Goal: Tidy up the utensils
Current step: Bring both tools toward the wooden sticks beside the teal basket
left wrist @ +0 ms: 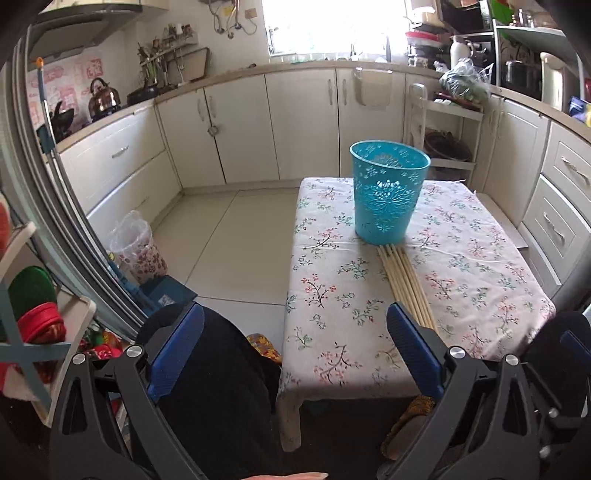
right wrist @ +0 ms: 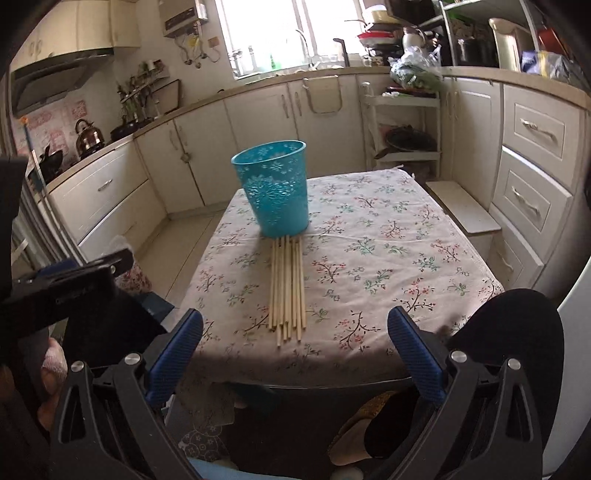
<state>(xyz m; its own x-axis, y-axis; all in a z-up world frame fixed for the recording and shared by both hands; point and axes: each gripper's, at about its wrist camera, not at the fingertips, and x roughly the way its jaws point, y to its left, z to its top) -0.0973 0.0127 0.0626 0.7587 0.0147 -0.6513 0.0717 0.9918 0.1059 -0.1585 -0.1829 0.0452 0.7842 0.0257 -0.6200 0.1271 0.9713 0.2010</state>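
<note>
Setting: a kitchen with cream cabinets (right wrist: 177, 162) along the walls and a low table (right wrist: 388, 258) under a floral cloth in the middle of the floor.
Holder: a turquoise perforated plastic basket (right wrist: 275, 190) stands upright on the cloth, toward the table's far side; nothing can be seen inside it from these angles.
Utensils: a bundle of pale wooden chopsticks (right wrist: 288, 288) lies flat on the cloth, side by side, the far ends reaching the basket's base and the near ends pointing toward the table's front edge.
Left gripper (left wrist: 295, 350): jaws spread wide with nothing between them; it is held off the table's near left corner, above a dark-clothed leg, with the right finger (left wrist: 413, 350) overlapping the near ends of the chopsticks in view.
Right gripper (right wrist: 295, 354): jaws likewise wide apart and empty, held before the table's front edge, the chopstick ends lying just beyond the gap.
Background: a kettle (right wrist: 88, 138) sits on the stove at the left; a bright window (right wrist: 295, 33) fills the far wall.
</note>
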